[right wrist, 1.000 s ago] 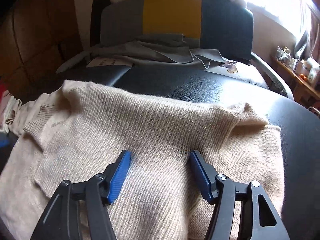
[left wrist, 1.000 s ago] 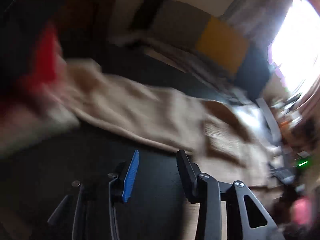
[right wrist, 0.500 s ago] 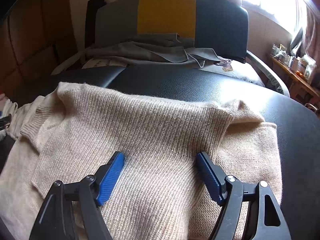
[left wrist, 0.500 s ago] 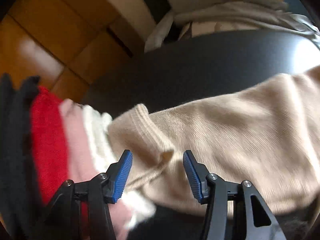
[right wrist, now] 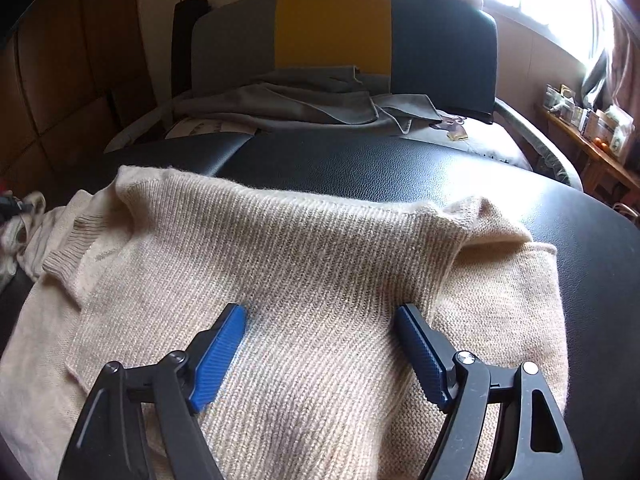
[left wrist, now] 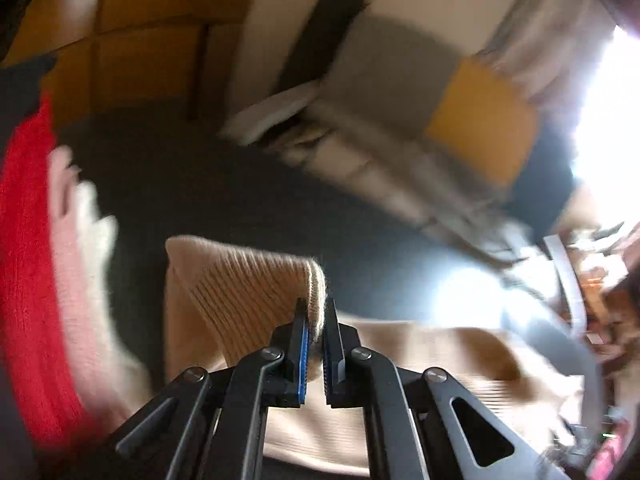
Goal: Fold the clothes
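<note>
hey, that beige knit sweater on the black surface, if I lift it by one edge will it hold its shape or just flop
Probably flop: where the left tongs pinch the beige sweater's ribbed edge, the knit already bends and hangs below the grip. The body lies in soft folds between the open right tongs, so it likely drapes. The thick rib suggests some weight, so it may stretch.

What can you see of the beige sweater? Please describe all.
The beige sweater is a ribbed knit, lying partly folded on the black leather surface. Its ribbed cuff is pinched and lifted by the shut left gripper. The open right gripper hovers over or rests on its middle; contact is unclear.
</note>
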A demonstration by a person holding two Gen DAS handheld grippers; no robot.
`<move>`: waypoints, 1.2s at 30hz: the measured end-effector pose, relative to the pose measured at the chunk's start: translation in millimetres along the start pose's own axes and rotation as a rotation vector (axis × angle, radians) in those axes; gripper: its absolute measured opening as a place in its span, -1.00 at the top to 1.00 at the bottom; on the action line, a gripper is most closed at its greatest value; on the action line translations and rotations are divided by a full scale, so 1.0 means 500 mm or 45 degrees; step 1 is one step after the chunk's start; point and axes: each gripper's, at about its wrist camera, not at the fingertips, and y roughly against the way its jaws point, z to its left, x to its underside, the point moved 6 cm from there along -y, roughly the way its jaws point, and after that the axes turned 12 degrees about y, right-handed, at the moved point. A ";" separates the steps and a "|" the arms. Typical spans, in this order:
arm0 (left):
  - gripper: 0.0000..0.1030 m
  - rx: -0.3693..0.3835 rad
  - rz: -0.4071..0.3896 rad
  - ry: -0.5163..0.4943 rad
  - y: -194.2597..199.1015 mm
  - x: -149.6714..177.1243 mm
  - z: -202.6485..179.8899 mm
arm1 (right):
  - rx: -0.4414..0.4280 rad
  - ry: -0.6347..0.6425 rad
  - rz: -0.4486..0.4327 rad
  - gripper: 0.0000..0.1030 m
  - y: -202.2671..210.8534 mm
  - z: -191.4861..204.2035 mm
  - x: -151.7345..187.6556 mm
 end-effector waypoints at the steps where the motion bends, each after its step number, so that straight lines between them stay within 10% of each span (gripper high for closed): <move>1: 0.92 0.050 0.019 -0.019 0.004 0.016 -0.033 | 0.002 0.001 0.000 -0.54 -0.001 0.000 0.000; 10: 0.92 0.486 0.194 -0.191 0.045 0.171 -0.319 | 0.013 0.000 0.004 -0.58 -0.003 -0.002 0.001; 18: 0.76 0.436 0.402 -0.296 -0.091 0.321 -0.418 | 0.003 -0.010 0.003 -0.59 -0.001 -0.006 0.002; 27: 0.45 0.492 0.262 -0.095 0.011 0.282 -0.232 | -0.008 -0.022 0.024 -0.61 0.011 0.002 -0.010; 36: 0.45 0.400 0.285 -0.084 0.017 0.344 -0.080 | -0.175 0.287 -0.111 -0.60 0.047 0.208 -0.132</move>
